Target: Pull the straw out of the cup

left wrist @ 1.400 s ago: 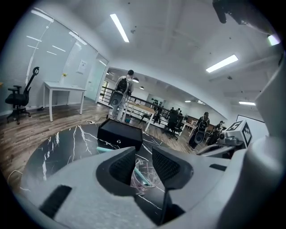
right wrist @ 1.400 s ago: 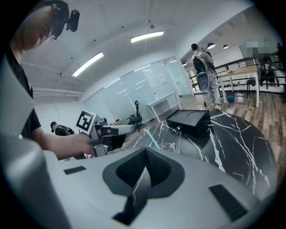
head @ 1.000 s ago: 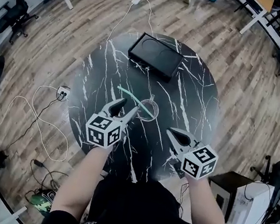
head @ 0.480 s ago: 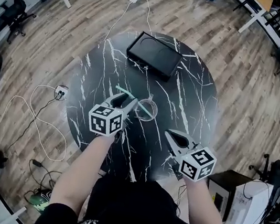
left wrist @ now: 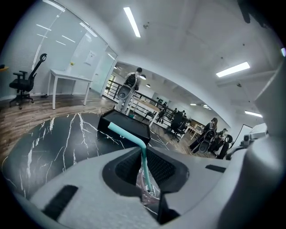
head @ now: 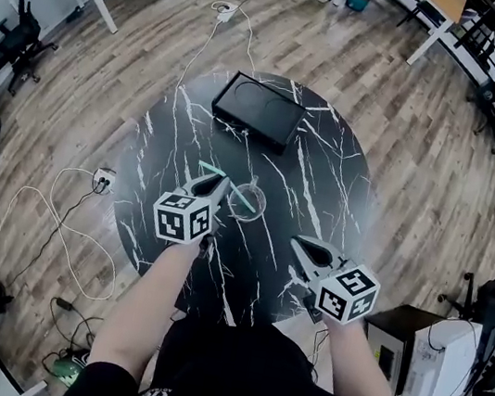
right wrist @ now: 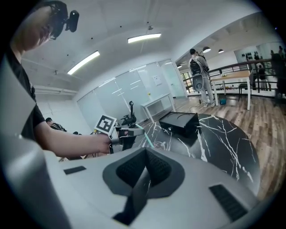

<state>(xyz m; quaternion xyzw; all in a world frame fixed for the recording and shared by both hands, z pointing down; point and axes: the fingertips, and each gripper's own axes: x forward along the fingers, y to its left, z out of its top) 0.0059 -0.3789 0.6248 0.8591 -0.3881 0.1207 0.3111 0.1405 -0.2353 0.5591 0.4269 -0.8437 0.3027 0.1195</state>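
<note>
A clear plastic cup point(head: 248, 203) stands near the middle of the round black marble table point(head: 330, 183). A teal bent straw point(head: 216, 175) leans out of it to the left. My left gripper point(head: 222, 184) reaches the straw just left of the cup rim. Its jaws are closing, and in the left gripper view the straw point(left wrist: 143, 162) runs down between the pads into the cup point(left wrist: 150, 190), pinched there. My right gripper point(head: 302, 244) hovers at the table's near right, shut and empty, apart from the cup.
A flat black box point(head: 257, 109) lies on the far side of the table, beyond the cup. A white cable and power strip point(head: 105, 181) lie on the wood floor at left. Desks, chairs and people stand around the room.
My left gripper's jaws, wide open a second ago beside the cup, have come together on the straw. The right gripper has hardly moved.
</note>
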